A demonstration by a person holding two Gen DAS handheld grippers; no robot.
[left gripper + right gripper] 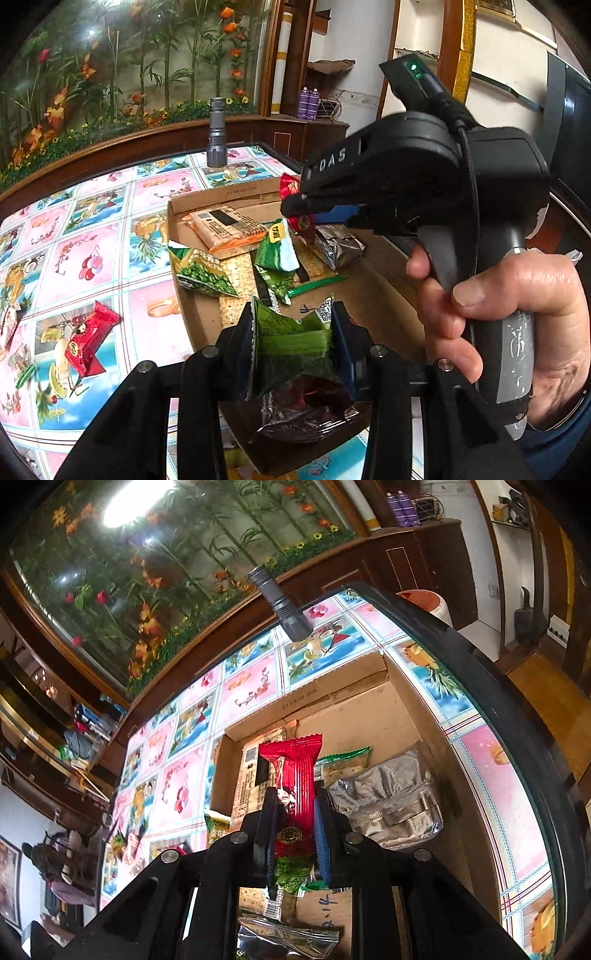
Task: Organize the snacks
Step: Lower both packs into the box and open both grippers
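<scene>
My left gripper [293, 332] is shut on a green snack packet [291, 339] and holds it above the near end of the shallow cardboard box [373, 291]. My right gripper [295, 830] is shut on a red snack packet [293, 775] and holds it over the same box [373, 709]; it also shows in the left wrist view [295, 201], farther along the box. In the box lie an orange packet [227, 225], green pea packets [205, 275], a silver foil packet [388, 805] and a dark packet [303, 410].
The box sits on a glass-topped table with a fruit-pattern cloth [92, 236]. A red packet [88, 343] lies on the cloth left of the box. A grey flashlight [217, 133] stands at the table's far edge. The table's dark rim [498, 686] runs along the right.
</scene>
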